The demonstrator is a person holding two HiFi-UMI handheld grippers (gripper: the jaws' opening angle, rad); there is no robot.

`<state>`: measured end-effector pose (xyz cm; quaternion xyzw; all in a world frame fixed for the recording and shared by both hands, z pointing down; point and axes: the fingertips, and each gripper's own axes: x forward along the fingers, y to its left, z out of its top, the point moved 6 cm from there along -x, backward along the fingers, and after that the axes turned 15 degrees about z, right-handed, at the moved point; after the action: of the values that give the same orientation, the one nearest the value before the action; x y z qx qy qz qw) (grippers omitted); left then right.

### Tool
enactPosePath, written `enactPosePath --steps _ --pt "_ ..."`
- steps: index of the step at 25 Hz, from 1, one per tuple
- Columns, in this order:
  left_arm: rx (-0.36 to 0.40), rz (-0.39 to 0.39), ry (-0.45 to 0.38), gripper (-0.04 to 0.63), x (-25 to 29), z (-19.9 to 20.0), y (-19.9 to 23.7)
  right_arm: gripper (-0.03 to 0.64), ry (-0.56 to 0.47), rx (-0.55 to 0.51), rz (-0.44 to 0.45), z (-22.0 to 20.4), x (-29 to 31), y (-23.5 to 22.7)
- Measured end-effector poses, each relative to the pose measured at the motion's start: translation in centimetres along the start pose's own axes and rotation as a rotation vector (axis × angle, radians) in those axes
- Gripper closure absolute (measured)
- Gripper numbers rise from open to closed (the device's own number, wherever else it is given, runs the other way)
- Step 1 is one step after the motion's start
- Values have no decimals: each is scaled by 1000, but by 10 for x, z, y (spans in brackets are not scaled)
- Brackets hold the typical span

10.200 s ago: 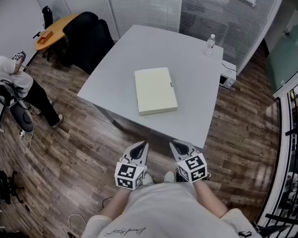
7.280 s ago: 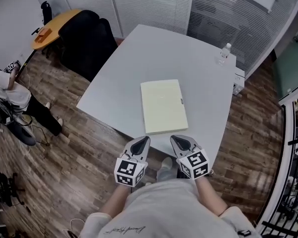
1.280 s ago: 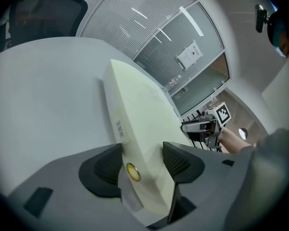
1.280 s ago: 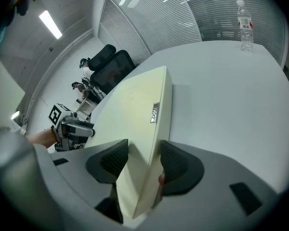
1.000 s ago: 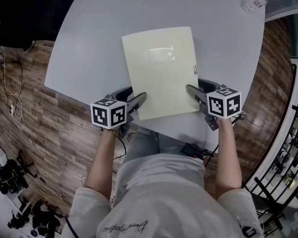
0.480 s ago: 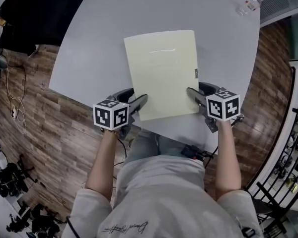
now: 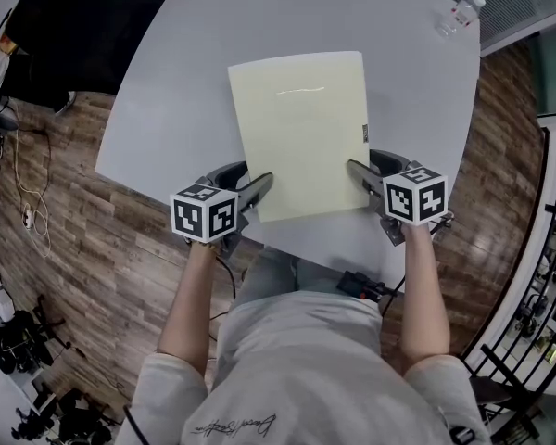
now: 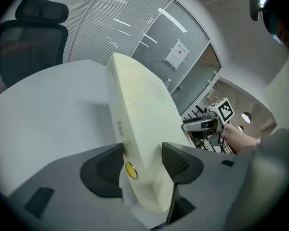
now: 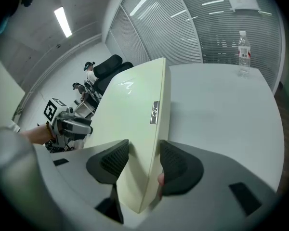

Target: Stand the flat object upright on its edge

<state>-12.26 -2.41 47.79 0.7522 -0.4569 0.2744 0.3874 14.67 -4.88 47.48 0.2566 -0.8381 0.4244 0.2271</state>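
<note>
Two-handed hold in the head view: flat object (image 7: 301, 128) on the table (image 7: 171, 82), gripped at its near corners, probably to hinge it up. Left gripper view: left gripper (image 8: 142, 161) clamps one side edge. Right gripper view: right gripper (image 9: 143, 163) clamps the other.

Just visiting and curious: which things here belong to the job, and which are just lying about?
In use: pale yellow flat case; left gripper and right gripper, jaws clamped on its near corners; grey table.
Lying about: water bottle; black office chair.
</note>
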Motion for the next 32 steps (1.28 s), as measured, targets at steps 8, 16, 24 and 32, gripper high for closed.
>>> enactPosePath --steps 8,16,24,32 --pt "47 21 -24 333 6 24 3 396 -18 -52 -18 22 0 -6" --pt "82 30 -67 333 9 50 6 397 -61 -100 -35 47 -1 -11" --pt "113 49 -95 334 17 68 7 399 -94 -128 -55 60 0 -19" --pt "136 44 -127 334 20 85 13 399 -116 -156 -47 75 3 -25"
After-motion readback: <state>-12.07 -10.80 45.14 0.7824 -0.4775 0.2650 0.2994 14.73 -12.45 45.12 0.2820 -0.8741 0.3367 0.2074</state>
